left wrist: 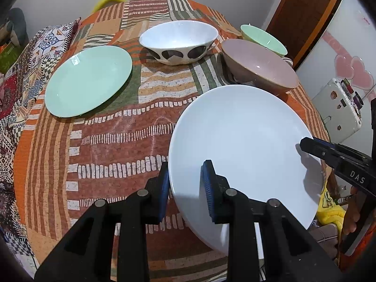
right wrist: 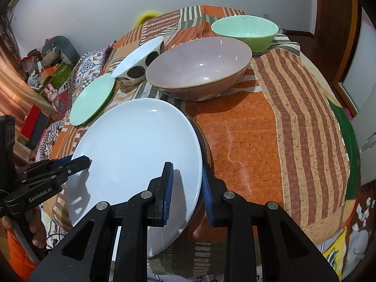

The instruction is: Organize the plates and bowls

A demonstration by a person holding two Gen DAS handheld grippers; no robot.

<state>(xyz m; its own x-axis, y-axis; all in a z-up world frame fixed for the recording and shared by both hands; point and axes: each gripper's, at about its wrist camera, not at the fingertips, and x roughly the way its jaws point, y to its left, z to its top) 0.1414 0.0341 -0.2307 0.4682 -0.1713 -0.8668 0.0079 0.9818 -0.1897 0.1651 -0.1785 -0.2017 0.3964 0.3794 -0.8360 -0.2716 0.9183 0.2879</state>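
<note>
A large white plate [left wrist: 242,150] is tilted above the patterned tablecloth, held at two edges. My left gripper [left wrist: 185,185] is shut on its near left rim. My right gripper [right wrist: 186,188] is shut on its right rim; it also shows in the left wrist view [left wrist: 305,144], and the left gripper in the right wrist view [right wrist: 80,161]. The white plate [right wrist: 136,155] fills the lower left of the right wrist view. A mint green plate [left wrist: 89,80] lies flat at the left. A white bowl with dark spots [left wrist: 178,41], a mauve bowl [left wrist: 258,63] and a green bowl [left wrist: 263,38] stand at the back.
The round table [right wrist: 305,122] drops off on all sides. A second cloth with a checked pattern [left wrist: 21,98] hangs at the left. A white case [left wrist: 336,110] and a door [left wrist: 307,11] stand to the right. Stuffed toys [right wrist: 56,49] sit on the floor.
</note>
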